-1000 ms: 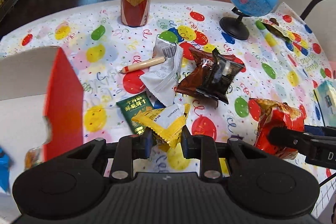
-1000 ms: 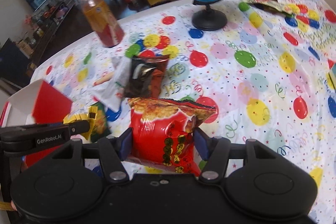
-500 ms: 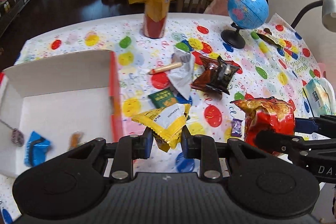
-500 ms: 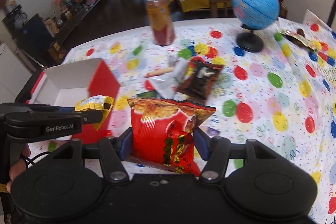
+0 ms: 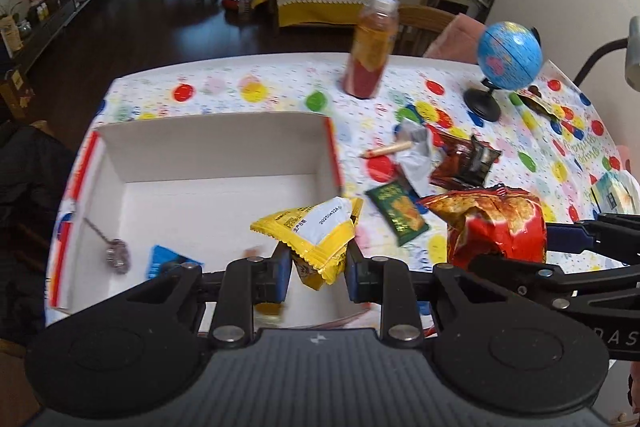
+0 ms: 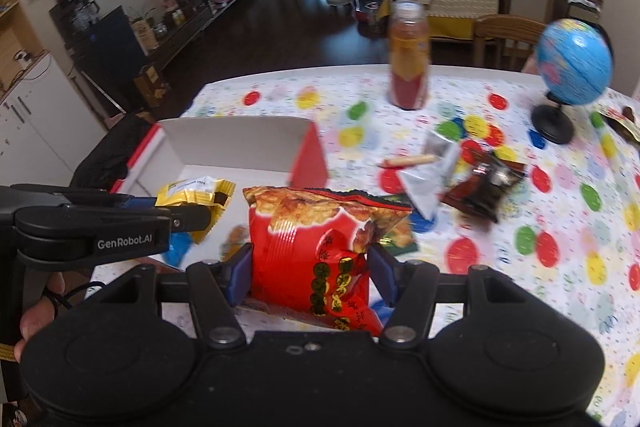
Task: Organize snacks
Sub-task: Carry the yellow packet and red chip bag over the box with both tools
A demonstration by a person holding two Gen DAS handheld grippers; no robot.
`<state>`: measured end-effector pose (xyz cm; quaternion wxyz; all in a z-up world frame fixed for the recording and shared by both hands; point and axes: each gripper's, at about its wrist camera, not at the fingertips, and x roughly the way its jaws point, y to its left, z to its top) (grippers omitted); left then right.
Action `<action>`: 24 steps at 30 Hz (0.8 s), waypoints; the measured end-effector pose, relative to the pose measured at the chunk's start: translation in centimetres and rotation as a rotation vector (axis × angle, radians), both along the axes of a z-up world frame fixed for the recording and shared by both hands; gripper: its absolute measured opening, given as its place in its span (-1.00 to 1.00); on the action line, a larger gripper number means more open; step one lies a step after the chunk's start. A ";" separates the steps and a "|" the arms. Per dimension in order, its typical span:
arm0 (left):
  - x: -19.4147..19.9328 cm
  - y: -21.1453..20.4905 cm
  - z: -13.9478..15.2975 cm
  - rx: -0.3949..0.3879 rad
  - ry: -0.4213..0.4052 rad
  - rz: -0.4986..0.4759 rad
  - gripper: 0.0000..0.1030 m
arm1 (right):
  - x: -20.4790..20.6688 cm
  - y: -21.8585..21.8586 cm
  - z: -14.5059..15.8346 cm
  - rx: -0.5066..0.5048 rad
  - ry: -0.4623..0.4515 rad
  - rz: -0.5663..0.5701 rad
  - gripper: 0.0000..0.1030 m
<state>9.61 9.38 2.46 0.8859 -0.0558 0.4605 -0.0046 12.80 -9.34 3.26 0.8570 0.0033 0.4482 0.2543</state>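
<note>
Left wrist view: the left claw [image 5: 316, 267] pinches a crinkled yellow foil snack packet [image 5: 316, 231] with a white label, held above the near part of an open white cardboard box with red outer sides [image 5: 216, 143] on a round bench under a balloon-print tablecloth [image 5: 280, 87]. Beside it, the right claw [image 6: 310, 279] grips a puffy red snack bag [image 6: 316, 247] across its lower half, the bag hanging just off the box's right wall. Inside the box a small blue packet [image 5: 166, 261] and a silvery wrapped sweet [image 5: 118, 253] already lie on the floor, with another small item blurred near the front. Left on the bench to the right of the box are a flat green packet [image 5: 398, 209], a dark brown foil bag [image 5: 464, 163], a grey-white pouch [image 5: 416, 155] and a slim tan stick [image 5: 388, 149]; a tall bottle of red-orange drink [image 5: 370, 55] and a small blue desk globe [image 5: 508, 57] stand farther back. By the look of it the sorting is under way: a few pieces boxed, two in the air, several waiting.
</note>
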 end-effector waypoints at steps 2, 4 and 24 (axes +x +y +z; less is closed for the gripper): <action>-0.2 1.4 0.1 0.005 -0.001 0.010 -0.49 | -0.1 1.5 0.0 -0.001 0.000 0.014 0.14; -0.4 2.7 0.1 0.009 -0.002 0.018 -0.49 | -0.1 3.1 0.0 -0.003 0.002 0.026 0.14; 3.6 14.4 -3.9 0.041 0.100 0.101 -0.49 | 4.2 14.9 -4.3 -0.096 0.052 0.085 0.14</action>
